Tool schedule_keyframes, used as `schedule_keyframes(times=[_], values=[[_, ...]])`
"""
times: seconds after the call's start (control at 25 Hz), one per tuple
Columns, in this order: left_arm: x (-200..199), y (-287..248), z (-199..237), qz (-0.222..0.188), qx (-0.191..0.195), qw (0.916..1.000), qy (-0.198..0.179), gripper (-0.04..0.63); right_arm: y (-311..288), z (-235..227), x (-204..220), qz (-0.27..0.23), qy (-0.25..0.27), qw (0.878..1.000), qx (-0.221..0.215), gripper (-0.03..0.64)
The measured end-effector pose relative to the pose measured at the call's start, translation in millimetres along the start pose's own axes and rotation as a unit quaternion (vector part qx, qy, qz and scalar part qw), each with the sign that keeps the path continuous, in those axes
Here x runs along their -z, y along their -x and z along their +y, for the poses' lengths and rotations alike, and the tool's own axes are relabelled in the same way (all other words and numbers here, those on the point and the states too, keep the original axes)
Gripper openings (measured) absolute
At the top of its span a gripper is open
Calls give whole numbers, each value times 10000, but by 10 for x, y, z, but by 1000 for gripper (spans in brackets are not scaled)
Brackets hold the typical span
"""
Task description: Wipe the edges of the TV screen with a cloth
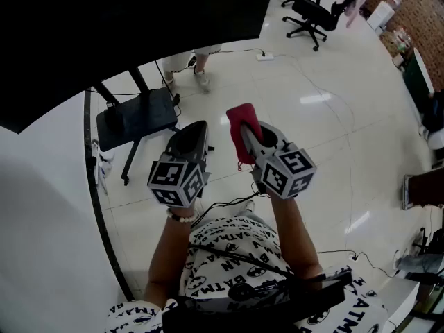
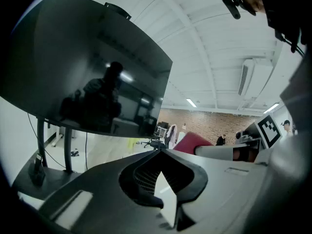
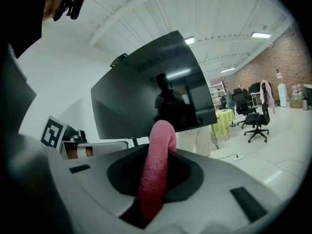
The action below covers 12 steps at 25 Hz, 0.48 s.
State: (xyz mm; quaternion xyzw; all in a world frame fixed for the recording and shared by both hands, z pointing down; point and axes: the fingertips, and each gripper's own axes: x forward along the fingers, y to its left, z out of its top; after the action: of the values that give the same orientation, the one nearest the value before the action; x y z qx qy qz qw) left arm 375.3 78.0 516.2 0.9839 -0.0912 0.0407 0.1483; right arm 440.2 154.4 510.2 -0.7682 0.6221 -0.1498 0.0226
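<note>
The person's black-and-white printed shirt [image 1: 232, 250] fills the bottom of the head view, and both forearms reach forward from it, each with a gripper. The right gripper [image 1: 255, 132] has its fingers clamped on a red cloth [image 1: 242, 125]. In the right gripper view the cloth runs as a folded band up the slot between the two fingers and curls over past their tips. A looser end hangs below the fingers in the head view.

The left gripper [image 1: 196, 127] is held just beside the right one, level with it but not touching it. Its fingers are together at the tips with nothing between them; only white floor shows through the hollow behind the meeting tips. From the left gripper view the cloth shows as a red hump just to the right of those tips.

The TV screen [image 1: 125, 26] is dark. It lies ahead of and above both sets of fingertips, well apart from them, and nearer the left fingers than the right. The cloth does not touch it. Its glass reflects the person holding the grippers. The black shelf of the TV stand [image 1: 136, 115] sits just ahead and left of the left fingertips. Beyond the fingertips, a person's legs [image 1: 200, 66] stand by the screen's lower edge, and office chairs [image 1: 311, 11] stand far ahead to the right on the white floor [image 1: 319, 137].
</note>
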Motion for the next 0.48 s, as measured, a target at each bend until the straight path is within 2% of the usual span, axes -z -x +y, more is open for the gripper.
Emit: schedule_keyframes(times=[0.48], values=[[-45,-60,121,9,264,9996,-33,2,-148,28,11,-53,-14,9997,233,66]])
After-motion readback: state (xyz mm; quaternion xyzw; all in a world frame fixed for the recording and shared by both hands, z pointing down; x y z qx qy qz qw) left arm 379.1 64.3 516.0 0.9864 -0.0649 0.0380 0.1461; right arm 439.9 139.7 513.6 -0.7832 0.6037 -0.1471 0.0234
